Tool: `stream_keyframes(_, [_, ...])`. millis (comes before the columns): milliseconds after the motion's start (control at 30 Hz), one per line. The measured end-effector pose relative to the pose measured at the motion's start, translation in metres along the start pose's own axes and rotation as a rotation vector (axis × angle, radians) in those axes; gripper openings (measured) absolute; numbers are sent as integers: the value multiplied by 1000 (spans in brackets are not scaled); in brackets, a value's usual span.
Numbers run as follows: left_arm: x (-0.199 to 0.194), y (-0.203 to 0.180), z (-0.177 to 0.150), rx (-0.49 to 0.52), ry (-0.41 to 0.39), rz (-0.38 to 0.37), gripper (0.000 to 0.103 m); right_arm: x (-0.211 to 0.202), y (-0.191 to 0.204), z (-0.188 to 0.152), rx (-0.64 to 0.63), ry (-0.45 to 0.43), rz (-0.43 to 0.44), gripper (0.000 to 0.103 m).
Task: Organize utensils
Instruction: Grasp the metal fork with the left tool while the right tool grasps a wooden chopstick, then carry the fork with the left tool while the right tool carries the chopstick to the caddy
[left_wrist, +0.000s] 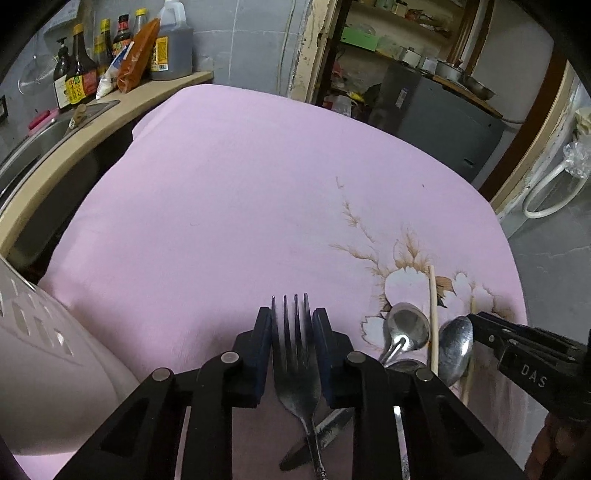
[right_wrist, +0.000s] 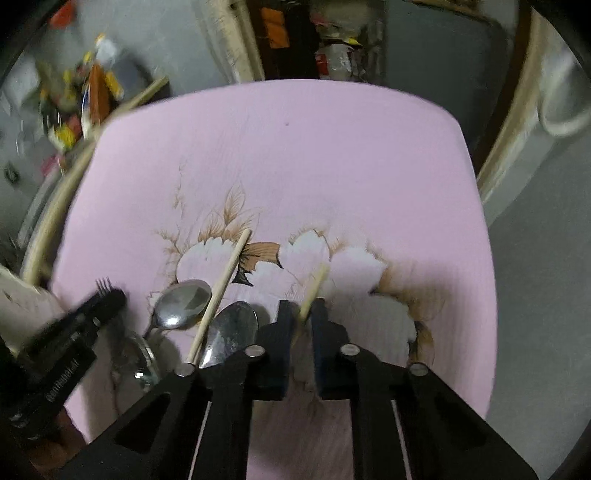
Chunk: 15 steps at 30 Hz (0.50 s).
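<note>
A steel fork (left_wrist: 295, 369) lies tines forward on the pink flowered cloth (left_wrist: 221, 184), and my left gripper (left_wrist: 291, 314) is shut on its head, the pads against both edges. The fork's handle crosses a knife (left_wrist: 328, 428). In the right wrist view my right gripper (right_wrist: 301, 306) is shut on a pale wooden chopstick (right_wrist: 314, 288), which sticks out forward between the pads. A second chopstick (right_wrist: 221, 291) lies to its left between two spoons (right_wrist: 184, 302) (right_wrist: 232, 328). A third spoon (right_wrist: 138, 358) lies nearer the left gripper (right_wrist: 110, 295).
A white slotted container (left_wrist: 37, 350) stands at the left edge of the cloth. A counter with sauce bottles (left_wrist: 81, 70) and a sink runs along the far left. Shelves and a grey cabinet (left_wrist: 436, 107) stand beyond the table.
</note>
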<state>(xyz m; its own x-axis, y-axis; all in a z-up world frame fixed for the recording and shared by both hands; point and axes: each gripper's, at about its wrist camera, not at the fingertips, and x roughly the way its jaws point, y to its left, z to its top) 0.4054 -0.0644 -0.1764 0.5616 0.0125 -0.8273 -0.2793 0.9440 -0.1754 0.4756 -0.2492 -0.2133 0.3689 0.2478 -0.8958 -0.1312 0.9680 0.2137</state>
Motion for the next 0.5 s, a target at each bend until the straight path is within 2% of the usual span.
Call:
stream_keyframes(100, [-6,0,-3,2,-3,-31,21,-7,-16,-9,86,7,72,4])
stream_keyframes(200, [-13,-3,-7,14,-2,-63,21,-16,-23,-22,113,20,112,4])
stream_keyframes(400, [-28,-11,-18,70,5,-114,21,-32,-24,-49,107,44,125,4])
stream_keyframes(500, [-39,-13,-25,91,6,-137,21,-33,-24,-53,74,66,111,5])
